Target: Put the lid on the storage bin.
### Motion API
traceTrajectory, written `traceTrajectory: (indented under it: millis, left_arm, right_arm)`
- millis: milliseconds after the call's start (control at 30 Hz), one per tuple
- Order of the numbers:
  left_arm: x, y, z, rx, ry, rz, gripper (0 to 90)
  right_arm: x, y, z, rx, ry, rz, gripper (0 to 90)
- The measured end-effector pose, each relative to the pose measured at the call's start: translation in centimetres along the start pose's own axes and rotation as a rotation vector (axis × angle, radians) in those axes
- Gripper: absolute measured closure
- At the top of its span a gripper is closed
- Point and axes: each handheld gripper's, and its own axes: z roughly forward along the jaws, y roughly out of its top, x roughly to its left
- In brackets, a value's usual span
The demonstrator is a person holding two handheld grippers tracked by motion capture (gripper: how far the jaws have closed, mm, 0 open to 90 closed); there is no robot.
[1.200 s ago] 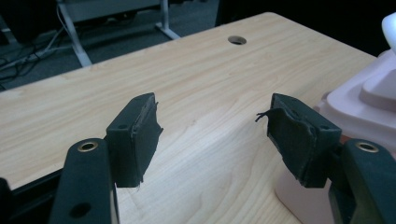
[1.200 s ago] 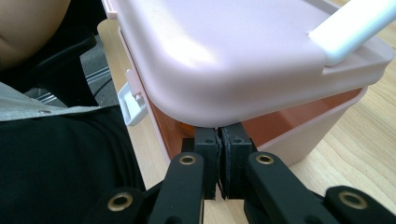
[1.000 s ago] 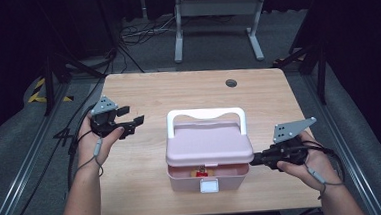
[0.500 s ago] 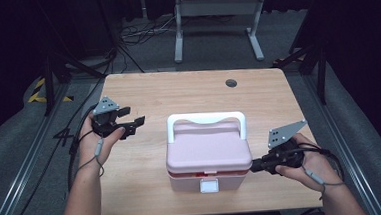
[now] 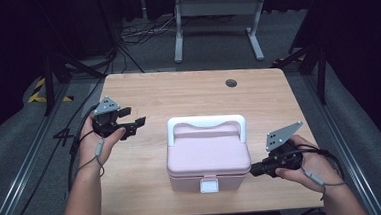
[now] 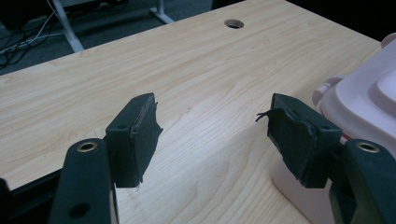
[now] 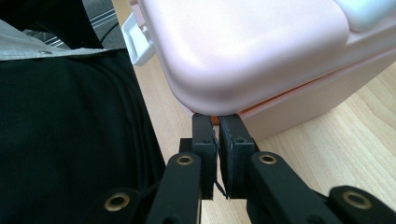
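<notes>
While searching every surface for brands, labels or lettering, finding nothing legible. Sitting near the front middle of the wooden table (image 5: 178,95): pink box (image 5: 208,151), its white handle (image 5: 205,121) lying flat toward the far edge and its white latch (image 5: 209,186) facing the person. Comparing with a second ago: lid then standing slightly raised with red contents showing in the gap along the front, now lying down over the base, though a thin orange line is showing at the near corner in the right gripper view, so full closure cannot be confirmed. Resting at the box's front right corner: right gripper (image 5: 255,171), jaws nearly together with only a narrow slit between the pads, tips tucked just under the lid's lip (image 7: 219,109), gripping nothing that can be made out; sitting lower and nearer the table's front edge than a second ago. Hovering over the table to the left of the box, well apart from it: left gripper (image 5: 134,125), jaws standing wide with bare wood between them, holding nothing, placed as a second ago.
</notes>
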Motion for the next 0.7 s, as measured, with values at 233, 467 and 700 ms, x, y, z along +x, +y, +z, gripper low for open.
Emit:
traceTrajectory:
  millis: [233,467,700]
  left_arm:
    - [0.0,0.0,0.0,0.002,-0.002,0.0,33.9]
    - [-0.1,0.0,-0.3,-0.01,0.005,0.001,34.0]
    - [-0.4,-0.1,-1.1,-0.029,0.006,0.016,34.2]
  right_arm:
    - [0.0,-0.2,-0.1,0.04,0.007,0.0,84.2]
    - [0.1,-0.2,-0.8,-0.005,0.016,-0.011,80.4]
    - [-0.2,0.2,-2.0,-0.124,-0.002,-0.024,63.3]
